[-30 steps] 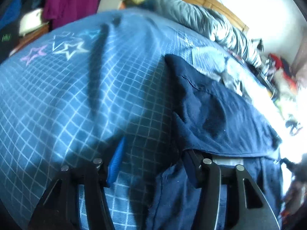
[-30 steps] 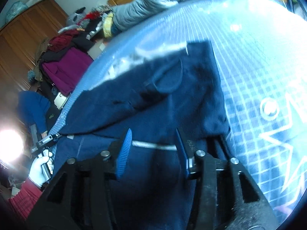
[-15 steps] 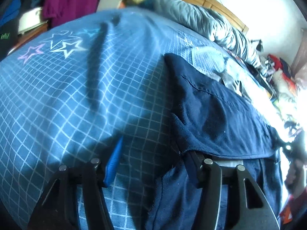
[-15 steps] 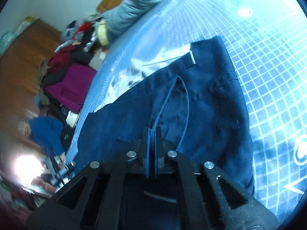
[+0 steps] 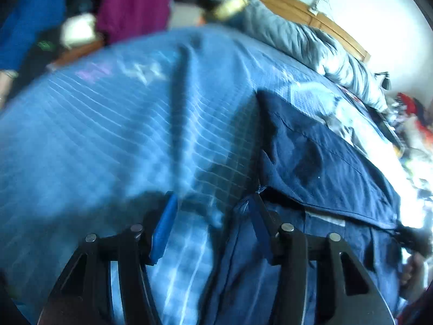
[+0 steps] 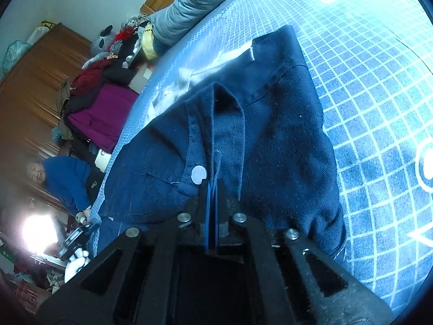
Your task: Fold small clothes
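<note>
Right gripper [image 6: 212,189]: blue pads pressed together on a fold of the dark navy trousers [image 6: 270,140], pinching the cloth just beside a round pale button [image 6: 199,174] at the waistband; black frame low in the right wrist view, fingers pointing up along the garment. Left gripper [image 5: 212,216]: fingers spread wide, low over the bed; left blue pad [image 5: 163,227] above the bare bedspread [image 5: 108,135], right finger [image 5: 259,224] at the near edge of the trousers [image 5: 324,168], whether touching cannot be told because of blur. Trousers: spread on the blue checked bedspread [image 6: 379,81], partly doubled over, upper layer lying across the lower one, a pale strip of lining showing at the far edge. Beyond the trousers: light papers or cloth [image 6: 189,78] on the bedspread, then a grey quilted duvet [image 6: 200,8] bunched against a wooden headboard [image 5: 311,19]. Farther, beside the bed: a heap of clothes including a magenta garment [image 6: 105,113], a wooden wardrobe [image 6: 35,81], and a person in a blue top [image 6: 67,178] near the bed's edge.
</note>
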`<state>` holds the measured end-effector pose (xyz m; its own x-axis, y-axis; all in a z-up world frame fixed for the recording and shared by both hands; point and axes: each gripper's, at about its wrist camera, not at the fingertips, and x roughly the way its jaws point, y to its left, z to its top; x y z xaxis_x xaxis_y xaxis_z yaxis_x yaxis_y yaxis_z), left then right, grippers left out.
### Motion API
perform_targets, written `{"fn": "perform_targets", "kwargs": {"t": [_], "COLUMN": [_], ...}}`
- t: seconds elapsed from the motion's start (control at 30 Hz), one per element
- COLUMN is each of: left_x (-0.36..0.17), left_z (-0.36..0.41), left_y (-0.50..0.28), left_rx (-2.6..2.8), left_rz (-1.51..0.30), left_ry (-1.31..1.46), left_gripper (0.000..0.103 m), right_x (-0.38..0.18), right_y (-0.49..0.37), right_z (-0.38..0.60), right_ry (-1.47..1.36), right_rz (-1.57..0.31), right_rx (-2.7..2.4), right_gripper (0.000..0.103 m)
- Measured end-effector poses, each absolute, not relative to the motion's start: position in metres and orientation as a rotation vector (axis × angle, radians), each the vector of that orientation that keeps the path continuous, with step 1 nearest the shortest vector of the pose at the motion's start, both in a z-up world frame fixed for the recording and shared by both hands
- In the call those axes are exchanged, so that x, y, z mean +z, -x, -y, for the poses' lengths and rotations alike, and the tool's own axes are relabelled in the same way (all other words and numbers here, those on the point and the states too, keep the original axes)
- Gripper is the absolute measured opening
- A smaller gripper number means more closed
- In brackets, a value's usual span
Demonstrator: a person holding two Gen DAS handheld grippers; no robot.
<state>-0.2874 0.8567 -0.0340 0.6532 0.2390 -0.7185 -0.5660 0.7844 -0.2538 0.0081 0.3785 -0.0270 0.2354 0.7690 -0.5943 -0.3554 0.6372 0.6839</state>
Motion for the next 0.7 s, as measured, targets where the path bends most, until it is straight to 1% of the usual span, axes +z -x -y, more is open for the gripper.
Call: {"fn": "perform_targets", "kwargs": {"t": [0.07,0.1,0.17,0.2,0.27,0.3,0.33,0.37,0.4,0.43,0.5,0.57,0.6,0.67,0.7], "left_x": [-0.008,0.003,0.013,0.010,-0.007,-0.021,-0.038,-0.052,-0.055,-0.053,-0.046,-0.036,-0.025,-0.008,-0.006], "left_z": [-0.837,-0.826,-0.807,-0.799,-0.801,-0.808,-0.819,-0.832,-0.849,-0.869,-0.918,-0.944,-0.941,-0.905,-0.887], "left_y": [0.290,0.281,0.247,0.223,0.185,0.166,0.148,0.135,0.129,0.128,0.132,0.143,0.145,0.133,0.125], "left_rx": [0.492,0.446,0.316,0.228,0.162,0.143,0.145,0.200,0.249,0.308,0.525,0.576,0.539,0.346,0.237], "left_rz": [-0.658,-0.643,-0.672,-0.713,-0.813,-0.880,-0.948,-0.991,-0.975,-0.955,-0.926,-0.874,-0.837,-0.800,-0.805], "left_ry": [0.373,0.314,0.200,0.149,0.091,0.079,0.069,0.020,0.019,0.061,0.156,0.267,0.271,0.185,0.156], "left_gripper": [0.056,0.058,0.059,0.062,0.061,0.060,0.057,0.058,0.062,0.060,0.052,0.052,0.052,0.053,0.057], "right_x": [-0.028,-0.028,-0.028,-0.028,-0.027,-0.027,-0.027,-0.027,-0.027,-0.027,-0.027,-0.027,-0.027,-0.028,-0.027], "right_y": [-0.010,-0.010,-0.010,-0.010,-0.009,-0.010,-0.009,-0.009,-0.009,-0.008,-0.008,-0.007,-0.007,-0.007,-0.007], "right_z": [-0.375,-0.375,-0.373,-0.373,-0.373,-0.373,-0.372,-0.373,-0.373,-0.373,-0.372,-0.372,-0.371,-0.371,-0.371], "right_ry": [-0.463,-0.464,-0.467,-0.468,-0.465,-0.464,-0.466,-0.466,-0.467,-0.468,-0.468,-0.470,-0.472,-0.474,-0.474], "right_rz": [-1.079,-1.079,-1.079,-1.078,-1.077,-1.077,-1.077,-1.077,-1.077,-1.078,-1.077,-1.075,-1.075,-1.074,-1.075], "right_rx": [0.815,0.818,0.822,0.822,0.821,0.821,0.822,0.822,0.823,0.824,0.825,0.828,0.830,0.831,0.831], "right_gripper": [0.000,0.000,0.000,0.000,0.000,0.000,0.000,0.000,0.000,0.000,0.000,0.000,0.000,0.000,0.000]}}
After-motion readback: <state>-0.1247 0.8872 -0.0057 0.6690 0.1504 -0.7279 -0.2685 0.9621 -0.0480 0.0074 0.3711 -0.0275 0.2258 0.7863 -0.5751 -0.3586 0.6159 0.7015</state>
